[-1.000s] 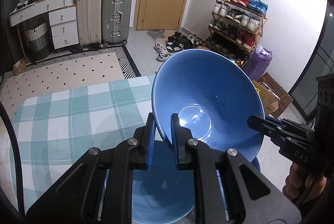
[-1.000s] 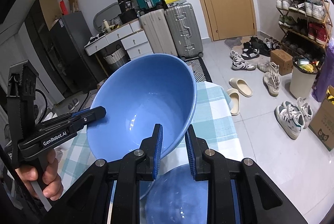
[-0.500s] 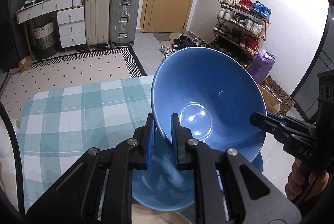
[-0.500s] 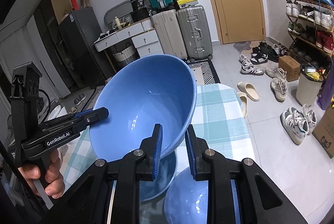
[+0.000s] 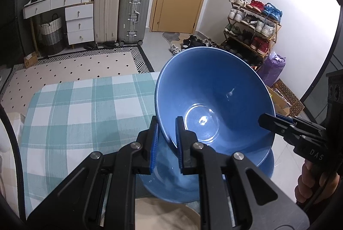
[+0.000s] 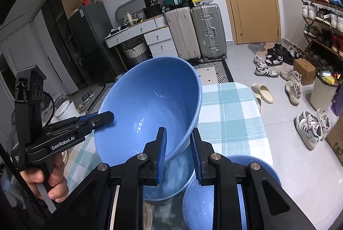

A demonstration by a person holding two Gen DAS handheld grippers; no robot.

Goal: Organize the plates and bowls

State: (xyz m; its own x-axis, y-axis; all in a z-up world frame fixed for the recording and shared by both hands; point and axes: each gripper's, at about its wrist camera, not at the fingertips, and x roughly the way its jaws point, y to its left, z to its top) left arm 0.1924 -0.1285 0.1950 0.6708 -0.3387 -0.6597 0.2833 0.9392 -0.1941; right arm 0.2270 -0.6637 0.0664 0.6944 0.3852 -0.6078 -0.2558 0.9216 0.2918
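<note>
Both tools are on the same blue bowl (image 5: 214, 101), held tilted above the bench (image 5: 75, 112), mouth facing the cameras.

Left tool (image 5: 166, 139): jaws narrow, clamped on the bowl's near rim, one pad inside, one outside. In the left wrist view the bowl fills centre-right of frame. The right tool (image 5: 270, 120) enters from the right edge and meets the bowl's far rim at right centre.

Right tool (image 6: 178, 150): jaws straddle the rim at lower centre of the right wrist view, bowl wall between the blue pads. Looks like a grip, though full pad contact is hard to confirm. The left tool (image 6: 107, 117) comes in from the left of that frame, tip at the opposite rim, with the person's hand (image 6: 49, 180) on its handle at lower left.

Directly under the held bowl sits a second blue bowl (image 5: 171, 182), lower centre of the left wrist view, on the bench with the green-and-white check cloth. Whether the two bowls touch is unclear. A third blue bowl (image 6: 214, 193) sits lower right in the right wrist view, just beside the second.

A beige plate (image 5: 163, 215) shows at the bottom edge of the left wrist view, partly hidden by the tool body.
</note>
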